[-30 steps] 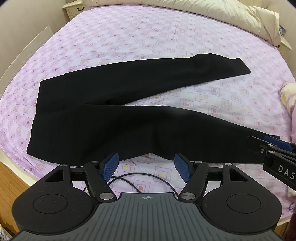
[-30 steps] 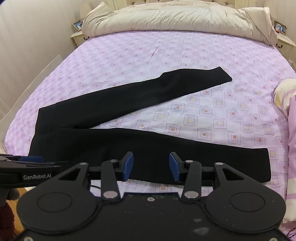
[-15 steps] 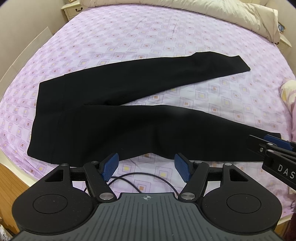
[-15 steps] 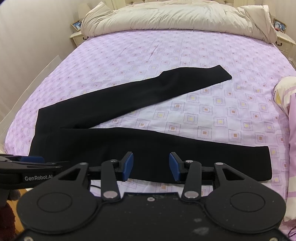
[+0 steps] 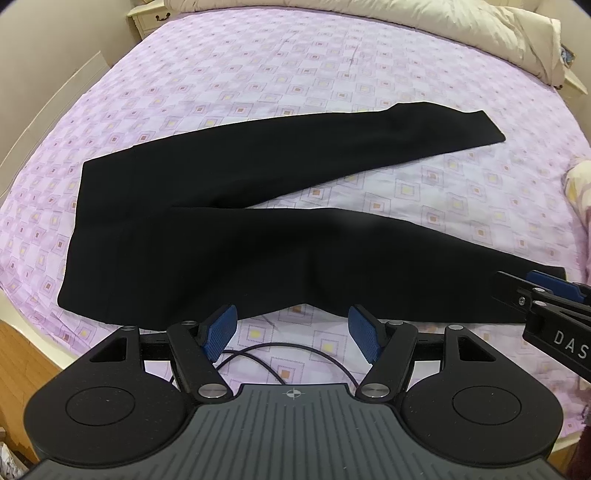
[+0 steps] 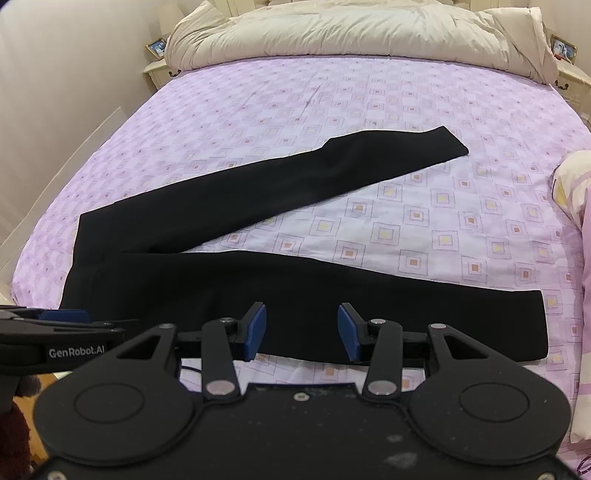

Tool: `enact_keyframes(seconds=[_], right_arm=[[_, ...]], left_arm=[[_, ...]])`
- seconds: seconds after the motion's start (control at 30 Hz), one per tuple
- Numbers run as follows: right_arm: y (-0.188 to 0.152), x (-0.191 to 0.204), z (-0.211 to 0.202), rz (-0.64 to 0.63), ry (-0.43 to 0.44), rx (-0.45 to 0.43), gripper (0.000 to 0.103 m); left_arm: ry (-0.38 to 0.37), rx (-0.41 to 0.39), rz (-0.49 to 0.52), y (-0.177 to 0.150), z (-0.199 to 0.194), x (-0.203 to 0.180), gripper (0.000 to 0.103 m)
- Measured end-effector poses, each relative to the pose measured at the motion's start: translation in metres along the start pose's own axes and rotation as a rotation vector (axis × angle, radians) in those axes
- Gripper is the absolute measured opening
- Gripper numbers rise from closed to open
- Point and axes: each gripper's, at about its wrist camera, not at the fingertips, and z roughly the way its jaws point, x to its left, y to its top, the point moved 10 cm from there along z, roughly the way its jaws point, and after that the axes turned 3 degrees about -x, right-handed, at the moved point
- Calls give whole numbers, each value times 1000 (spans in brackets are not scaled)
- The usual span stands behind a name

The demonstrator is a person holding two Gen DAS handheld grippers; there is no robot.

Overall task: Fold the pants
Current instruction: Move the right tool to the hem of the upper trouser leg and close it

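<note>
Nearest, above the bed's near edge, the left gripper [image 5: 293,334] hangs with its blue pads spread and nothing between them, a thin black cable [image 5: 280,350] looping on the sheet just below. Beside it the right gripper [image 6: 301,332] is likewise spread and empty, poised over the near leg. Both seem held back here to choose a first grasp. The black pants [image 5: 229,236] lie flat on the purple patterned sheet [image 6: 424,221], waistband toward the bed's left edge and close to it, legs splayed in a V toward the right; the near leg runs along the near edge, leaving little margin there. Between and beyond the legs the sheet is bare, giving room to fold. The rumpled beige duvet [image 6: 369,33] lies heaped at the far edge.
</note>
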Motion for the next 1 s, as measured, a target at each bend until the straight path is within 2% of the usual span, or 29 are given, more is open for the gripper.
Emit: enact_keyframes(seconds=[0.17,0.27,0.53,0.7,0.9,1.0], right_arm=[[-1,-4,7,7,-2,11,46],[-3,-23,17,46,-30,19,46],[-15,-129,47,64,-257,18,46],[-22,-208,63,72,-370,54,46],[-32,-268,85,83,-406,138,46],[-38,-288,99,107,-378,176,47]], left_arm=[[-9,-7,1,2,1,-2,66],[-17,-18,3,4,2,-4,66],[-33,-45,24,7,11,-15,66],[-25,-13,16,4,18,-18,66],[3,11,16,7,27,-22,66],[17,13,17,8,32,-23,66]])
